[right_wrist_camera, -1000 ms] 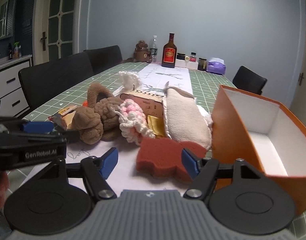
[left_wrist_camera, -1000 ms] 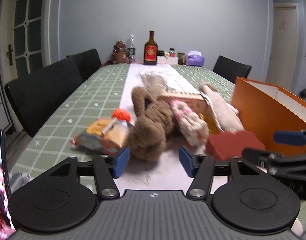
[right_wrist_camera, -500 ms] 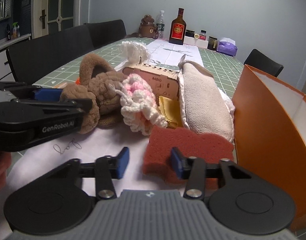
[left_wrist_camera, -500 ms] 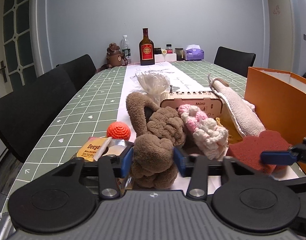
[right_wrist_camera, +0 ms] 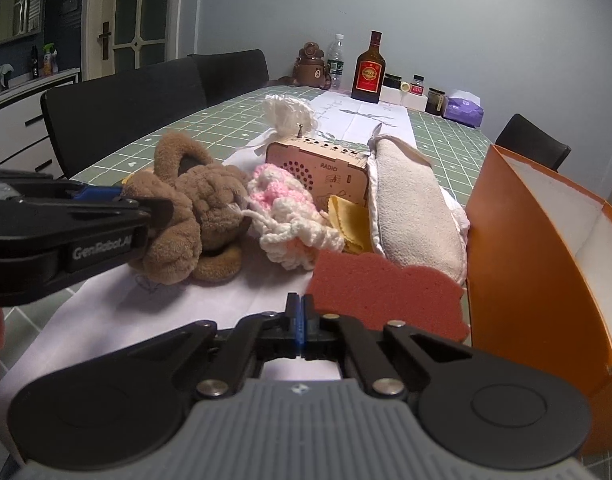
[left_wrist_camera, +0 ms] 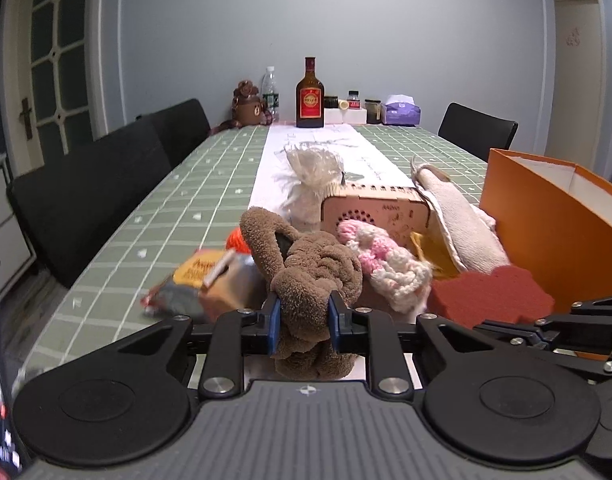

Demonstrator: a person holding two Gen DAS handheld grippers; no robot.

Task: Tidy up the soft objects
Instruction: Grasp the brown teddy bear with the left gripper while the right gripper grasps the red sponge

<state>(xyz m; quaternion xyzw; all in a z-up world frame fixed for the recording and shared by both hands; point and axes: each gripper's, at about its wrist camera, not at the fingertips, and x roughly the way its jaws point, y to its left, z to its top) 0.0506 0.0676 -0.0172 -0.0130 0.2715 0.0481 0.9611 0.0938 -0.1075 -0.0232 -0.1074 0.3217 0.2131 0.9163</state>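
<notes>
A brown plush toy lies on the white runner, and the blue pads of my left gripper press into its near end while the jaws are still closing. In the right wrist view the same plush shows with that gripper coming in from the left. My right gripper is shut, pads meeting with nothing visible between them. The left corner of the red sponge sits right against its right finger. Whether a sliver of sponge is pinched I cannot tell. An open orange box stands just right of the sponge.
Behind the plush lie a pink-and-white crochet piece, a yellow cloth, a beige towel mitt, a wooden radio and a white fluffy bundle. A snack packet and an orange ball lie to the left. Bottles stand at the far end.
Both grippers went from wide open to closed. The left one moved onto the brown plush and squeezed it. The right one shut beside the sponge's left corner.
</notes>
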